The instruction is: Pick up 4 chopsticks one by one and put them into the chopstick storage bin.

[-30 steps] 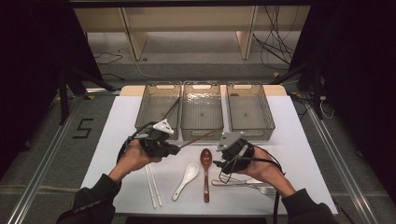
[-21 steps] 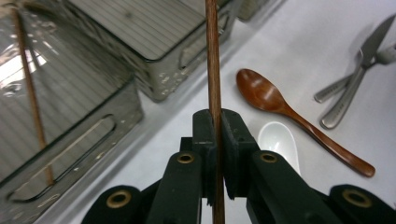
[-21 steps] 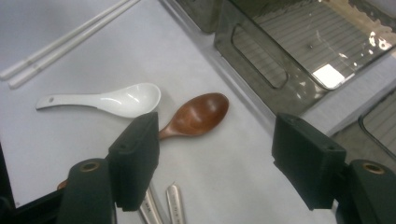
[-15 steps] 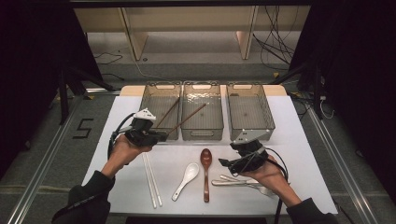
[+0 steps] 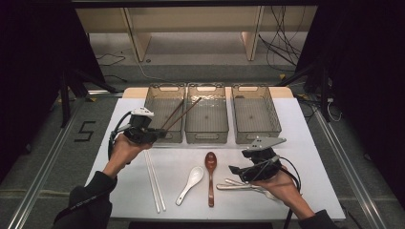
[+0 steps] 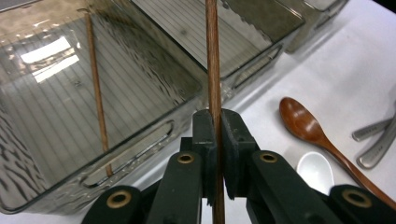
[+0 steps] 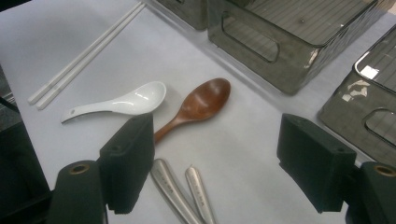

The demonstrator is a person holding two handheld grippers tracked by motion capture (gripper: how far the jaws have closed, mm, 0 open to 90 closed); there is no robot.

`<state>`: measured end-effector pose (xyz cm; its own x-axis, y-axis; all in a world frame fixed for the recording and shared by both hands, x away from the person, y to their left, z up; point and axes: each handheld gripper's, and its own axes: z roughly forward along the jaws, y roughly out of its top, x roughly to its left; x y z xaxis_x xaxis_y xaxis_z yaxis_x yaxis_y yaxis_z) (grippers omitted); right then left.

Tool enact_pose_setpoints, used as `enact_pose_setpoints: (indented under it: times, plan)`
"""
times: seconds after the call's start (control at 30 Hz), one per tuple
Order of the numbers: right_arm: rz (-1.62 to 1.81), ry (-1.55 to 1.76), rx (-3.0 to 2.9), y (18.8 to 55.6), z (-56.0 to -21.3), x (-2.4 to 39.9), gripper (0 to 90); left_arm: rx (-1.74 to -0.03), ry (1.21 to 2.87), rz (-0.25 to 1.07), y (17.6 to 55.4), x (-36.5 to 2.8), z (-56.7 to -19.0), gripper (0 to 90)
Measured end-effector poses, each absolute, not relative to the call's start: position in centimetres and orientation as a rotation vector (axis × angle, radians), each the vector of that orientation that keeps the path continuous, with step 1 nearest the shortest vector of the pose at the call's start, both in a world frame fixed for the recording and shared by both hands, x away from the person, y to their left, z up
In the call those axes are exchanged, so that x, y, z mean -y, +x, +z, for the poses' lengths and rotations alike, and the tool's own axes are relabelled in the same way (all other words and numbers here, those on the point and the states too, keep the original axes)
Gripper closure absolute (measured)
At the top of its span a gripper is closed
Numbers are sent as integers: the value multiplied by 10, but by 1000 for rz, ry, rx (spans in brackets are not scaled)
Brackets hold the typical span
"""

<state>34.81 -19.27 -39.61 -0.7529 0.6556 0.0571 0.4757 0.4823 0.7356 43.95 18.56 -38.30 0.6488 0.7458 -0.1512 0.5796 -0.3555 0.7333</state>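
Note:
My left gripper (image 5: 159, 134) is shut on a brown chopstick (image 5: 187, 110) that slants up over the left bin (image 5: 152, 106) toward the middle bin (image 5: 208, 136). In the left gripper view the jaws (image 6: 215, 135) pinch that chopstick (image 6: 213, 65); a second brown chopstick (image 6: 95, 93) lies inside the bin. My right gripper (image 5: 235, 170) hovers low over two metal utensil handles (image 7: 182, 191). Its jaws (image 7: 217, 163) have just been opening and stand wide, pressing on nothing. A wooden spoon (image 7: 201, 105) and a white spoon (image 7: 126, 102) lie just beyond it.
Three clear grey bins stand in a row at the back of the white table; the right bin (image 5: 255, 136) holds nothing. A pair of white chopsticks (image 5: 155, 181) lies front left, the white spoon (image 5: 191, 182) and wooden spoon (image 5: 210, 176) at front centre.
My left gripper has drawn left and back with the brown chopstick. My right gripper has shifted right and toward the front edge, over the metal utensils, and its jaws stand wider.

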Motion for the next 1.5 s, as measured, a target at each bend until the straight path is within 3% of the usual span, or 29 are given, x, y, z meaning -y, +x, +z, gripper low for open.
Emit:
enact_pose_setpoints:
  times: [0.7,1.5]
  plan:
    - [1173,981,-2449,336,-393,199,284,-1264,2012,348,500,-208,-380,845]
    - [1164,964,-2475,336,-394,197,285,-1397,2048,329,536,-208,-401,842]
